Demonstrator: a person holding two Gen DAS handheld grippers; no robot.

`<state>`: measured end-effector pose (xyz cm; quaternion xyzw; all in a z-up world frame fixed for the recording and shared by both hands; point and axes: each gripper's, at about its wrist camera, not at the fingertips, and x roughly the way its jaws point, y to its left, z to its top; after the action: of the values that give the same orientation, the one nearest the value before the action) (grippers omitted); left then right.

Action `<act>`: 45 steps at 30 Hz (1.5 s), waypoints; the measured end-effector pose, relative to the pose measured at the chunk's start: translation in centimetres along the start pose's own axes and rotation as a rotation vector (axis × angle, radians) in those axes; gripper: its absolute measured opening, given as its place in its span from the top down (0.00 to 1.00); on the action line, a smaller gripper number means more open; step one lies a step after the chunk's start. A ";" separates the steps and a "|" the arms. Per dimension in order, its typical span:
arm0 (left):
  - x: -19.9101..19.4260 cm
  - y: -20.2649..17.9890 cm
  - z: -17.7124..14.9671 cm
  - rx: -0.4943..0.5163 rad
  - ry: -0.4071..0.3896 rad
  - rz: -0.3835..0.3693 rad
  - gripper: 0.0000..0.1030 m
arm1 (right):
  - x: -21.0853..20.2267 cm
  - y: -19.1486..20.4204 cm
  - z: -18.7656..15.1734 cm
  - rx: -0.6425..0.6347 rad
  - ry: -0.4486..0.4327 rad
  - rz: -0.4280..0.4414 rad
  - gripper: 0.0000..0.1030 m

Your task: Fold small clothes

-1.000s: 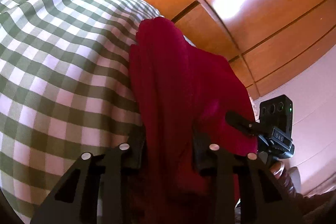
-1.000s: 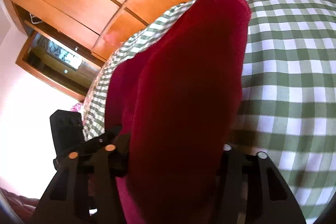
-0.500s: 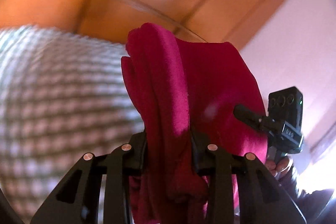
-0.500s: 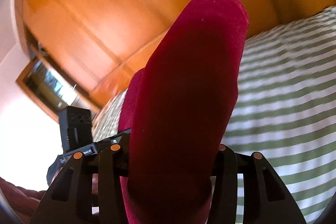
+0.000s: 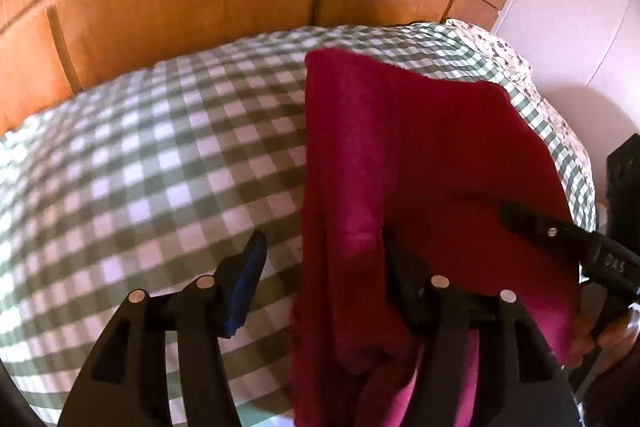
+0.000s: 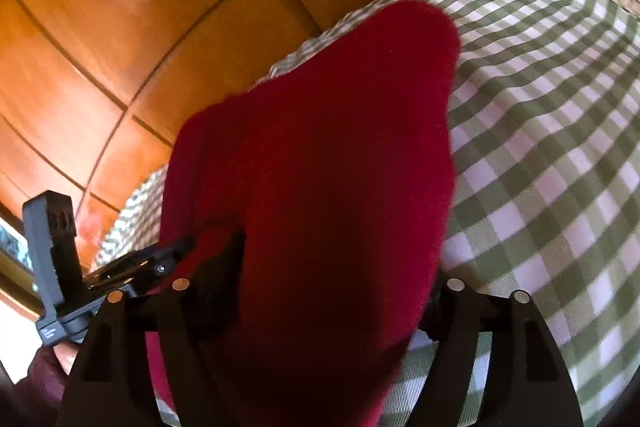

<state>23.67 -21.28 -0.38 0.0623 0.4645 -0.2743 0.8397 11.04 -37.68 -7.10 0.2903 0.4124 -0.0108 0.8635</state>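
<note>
left wrist view shows the red cloth (image 5: 420, 163) folded on the checked bed (image 5: 160, 163), near its right side, with the left claw (image 5: 320, 267) and right claw (image 6: 340, 259) just opened, so letting go is left.

Each wrist camera looks steeply down along its own fingers, close over the checked bed (image 5: 160, 167); both share the red garment (image 6: 320, 187) and wooden wardrobe (image 5: 192, 7).

Warm daylight is glaring off the wood panels (image 5: 192, 7); wall (image 5: 568, 11) is washing out. Motion blur is smearing the checked bedcover (image 6: 552, 155). Fisheye is bending edges, corners vignetting black.
</note>
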 end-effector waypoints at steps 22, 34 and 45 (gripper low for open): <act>-6.9 0.5 -2.6 -0.066 -0.180 0.189 0.29 | -5.3 8.8 -3.4 -0.309 -0.102 -0.366 0.30; -12.8 0.5 -7.4 -0.139 -0.273 0.241 0.11 | -9.4 11.5 -6.8 -0.132 -0.225 -0.431 0.04; -14.4 0.7 -9.8 -0.156 -0.286 0.268 0.05 | -10.0 12.8 -9.2 -0.110 -0.257 -0.499 0.04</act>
<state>10.70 -11.33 5.75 0.0187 0.3481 -0.1293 0.9283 1.25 -24.56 1.92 0.1287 0.3583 -0.2370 0.8938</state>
